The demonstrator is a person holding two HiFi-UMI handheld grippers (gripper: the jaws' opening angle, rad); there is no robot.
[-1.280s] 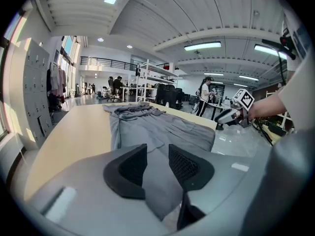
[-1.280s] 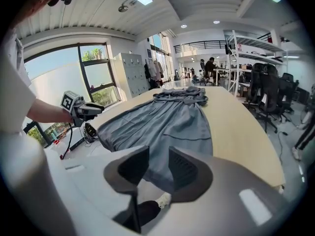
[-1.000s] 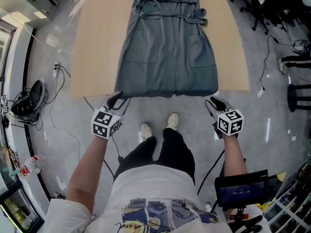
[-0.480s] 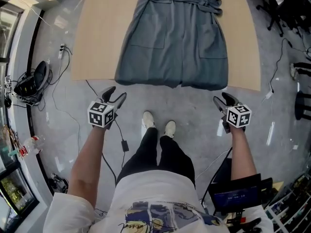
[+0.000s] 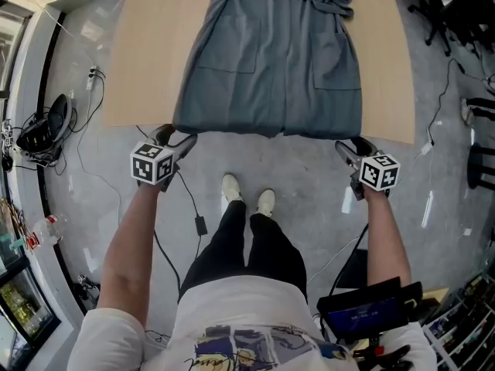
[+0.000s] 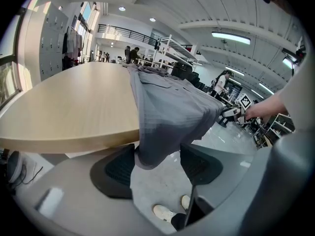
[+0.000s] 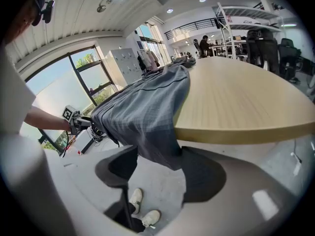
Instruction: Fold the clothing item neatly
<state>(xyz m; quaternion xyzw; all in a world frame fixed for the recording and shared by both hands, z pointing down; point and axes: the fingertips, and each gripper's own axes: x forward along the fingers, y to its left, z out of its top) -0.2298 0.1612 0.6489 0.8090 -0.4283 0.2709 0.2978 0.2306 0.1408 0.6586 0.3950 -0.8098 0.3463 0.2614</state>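
Note:
A grey dress with a waist tie lies flat on the light wooden table, its hem hanging over the near edge. My left gripper is at the hem's left corner and my right gripper at its right corner. Both sets of jaws have just been opening and stand wide. In the left gripper view the hem corner hangs between the pads of the left gripper, resting against the left one. In the right gripper view the other corner hangs between the pads of the right gripper. Neither pair presses on the cloth.
The person's shoes stand on the grey floor just before the table. Cables trail across the floor on the left, by a black bag. A small screen sits at the lower right, and black chairs at the far right.
Both grippers have moved forward from in front of the table to the hem's two corners, and their jaws have spread wider, now with cloth between them.

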